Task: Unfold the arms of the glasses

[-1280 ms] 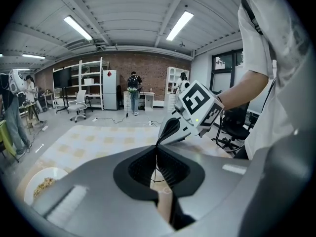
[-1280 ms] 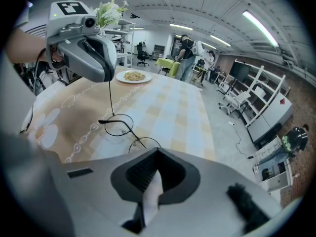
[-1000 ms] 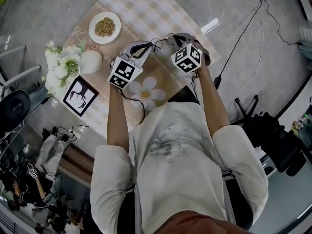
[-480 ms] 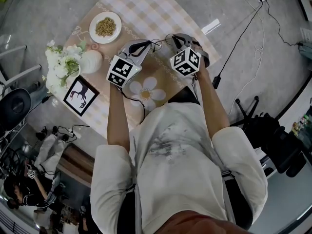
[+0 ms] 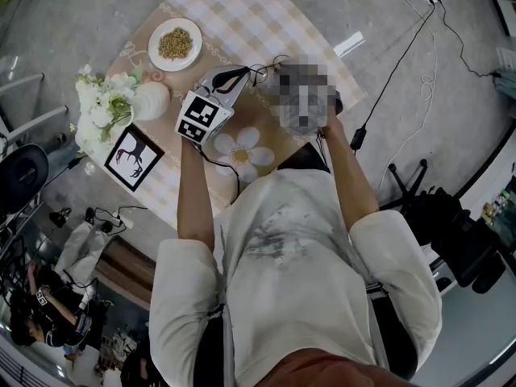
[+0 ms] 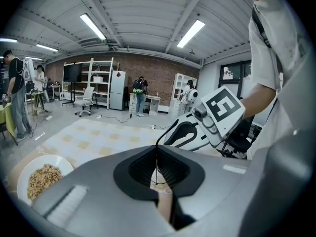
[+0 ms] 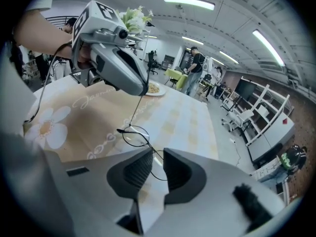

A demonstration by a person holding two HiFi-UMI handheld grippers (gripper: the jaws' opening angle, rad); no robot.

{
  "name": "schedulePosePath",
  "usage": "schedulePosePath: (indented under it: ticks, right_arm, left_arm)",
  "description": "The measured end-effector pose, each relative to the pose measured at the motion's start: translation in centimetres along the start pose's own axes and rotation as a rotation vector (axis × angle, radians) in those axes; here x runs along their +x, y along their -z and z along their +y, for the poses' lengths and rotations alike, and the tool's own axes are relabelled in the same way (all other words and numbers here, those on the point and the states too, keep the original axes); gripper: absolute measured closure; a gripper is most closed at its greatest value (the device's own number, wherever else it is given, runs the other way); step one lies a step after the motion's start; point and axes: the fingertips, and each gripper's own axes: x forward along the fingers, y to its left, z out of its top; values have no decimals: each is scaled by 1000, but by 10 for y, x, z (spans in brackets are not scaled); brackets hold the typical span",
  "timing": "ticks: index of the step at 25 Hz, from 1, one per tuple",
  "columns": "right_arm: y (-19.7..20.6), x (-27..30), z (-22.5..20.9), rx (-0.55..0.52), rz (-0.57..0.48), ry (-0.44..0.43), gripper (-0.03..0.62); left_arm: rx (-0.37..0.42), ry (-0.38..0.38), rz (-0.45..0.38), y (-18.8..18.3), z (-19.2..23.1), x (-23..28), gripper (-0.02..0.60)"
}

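The left gripper (image 6: 158, 164) has its jaws pressed together on one thin arm of the thin black wire-rimmed round glasses (image 7: 132, 135). In the right gripper view that arm runs as a straight wire from the left jaws down to the lenses, which hang just over the table's beige checked cloth (image 5: 242, 14), at the far edge of the tan mat with a white flower print (image 5: 242, 150). The right gripper (image 7: 158, 169) is close on the right. Its jaws have just been opening and now stand partly apart, with the rim of the nearer lens passing through the gap but not pinched by either pad. A second ago the same jaws were closed on the frame. In the head view the left gripper's marker cube sits almost where it did a second ago, while the right gripper is under a mosaic patch, so any shift there cannot be judged. The white plate of brown grains (image 5: 173, 45), the white vase of pale flowers (image 5: 149, 101) and the black-and-white framed picture (image 5: 133, 158) lie on the left as before, well apart from the glasses.
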Motion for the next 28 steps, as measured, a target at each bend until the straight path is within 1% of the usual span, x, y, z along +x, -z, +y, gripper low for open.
schedulePosePath:
  ticks: [4, 9, 15, 23, 28]
  right_arm:
    - [-7, -1, 15, -38, -18, -29, 514]
    - [-19, -1, 36, -111, -35, -74, 488]
    - [-27, 1, 55, -164, -48, -119, 473]
    - [-31, 6, 69, -234, -42, -136, 470]
    - [-32, 13, 74, -260, -36, -141, 470]
  left_arm:
    - [2, 0, 0, 0, 0, 0, 566]
    - [-1, 1, 6, 2, 0, -1, 566]
    - [-4, 0, 8, 1, -1, -2, 566]
    - [-12, 0, 9, 0, -2, -2, 566]
    - [-16, -1, 6, 1, -3, -2, 566]
